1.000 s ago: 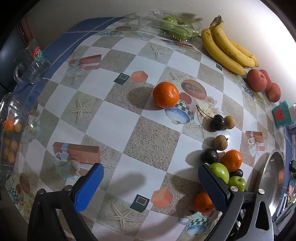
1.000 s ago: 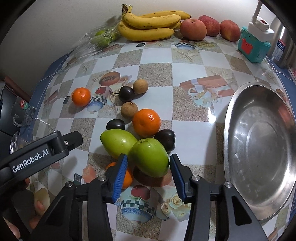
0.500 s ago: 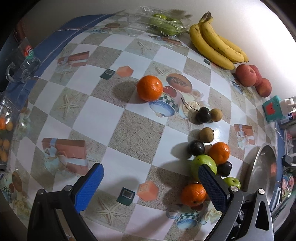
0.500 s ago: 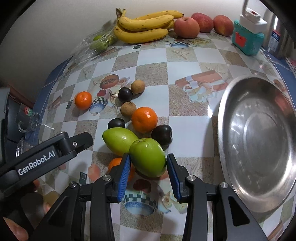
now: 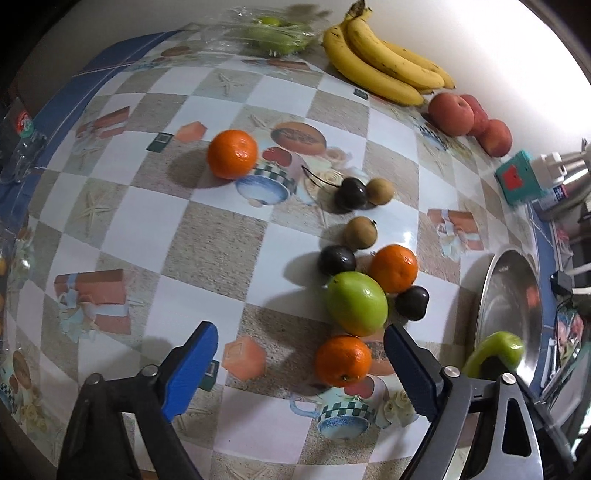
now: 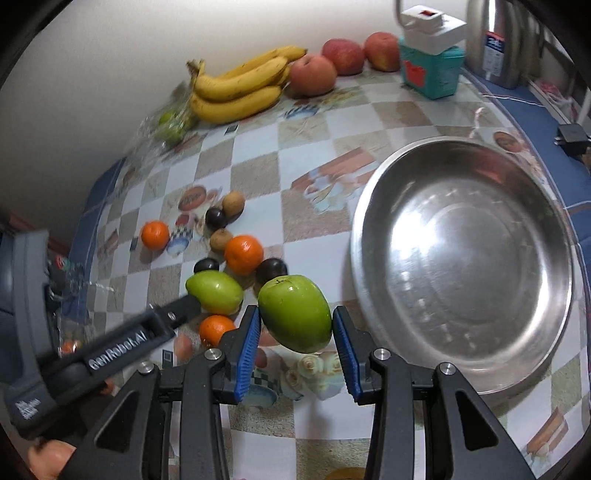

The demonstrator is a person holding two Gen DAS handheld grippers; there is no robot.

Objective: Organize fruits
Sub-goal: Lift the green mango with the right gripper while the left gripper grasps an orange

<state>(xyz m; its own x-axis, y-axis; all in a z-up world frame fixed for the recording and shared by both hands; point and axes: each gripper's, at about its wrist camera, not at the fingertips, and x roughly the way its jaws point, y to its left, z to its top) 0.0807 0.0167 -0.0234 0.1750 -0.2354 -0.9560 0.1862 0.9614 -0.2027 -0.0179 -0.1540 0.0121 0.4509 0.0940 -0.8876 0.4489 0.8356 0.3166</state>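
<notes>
My right gripper [image 6: 297, 356] is shut on a green fruit [image 6: 294, 312] and holds it above the table, just left of the steel bowl [image 6: 461, 258]. The held fruit also shows in the left wrist view [image 5: 495, 352] near the bowl's rim [image 5: 487, 295]. My left gripper [image 5: 299, 373] is open and empty, low over the table, with an orange [image 5: 342, 360] between its fingers' line. A second green fruit [image 5: 356, 302], another orange [image 5: 393, 267], dark plums [image 5: 412, 302] and brown fruits [image 5: 360, 232] lie clustered ahead. A lone orange [image 5: 232, 154] sits farther left.
Bananas [image 5: 380, 70], peaches [image 5: 469, 118] and a clear bag of green fruit [image 5: 273, 33] line the far wall. A teal box [image 6: 430, 72] and a steel kettle [image 6: 498, 40] stand at the back right. A plastic container sits at the left edge [image 5: 14, 155].
My right gripper has lifted the green fruit off the table and carried it right, toward the bowl. My left gripper has moved closer to the fruit cluster, still open.
</notes>
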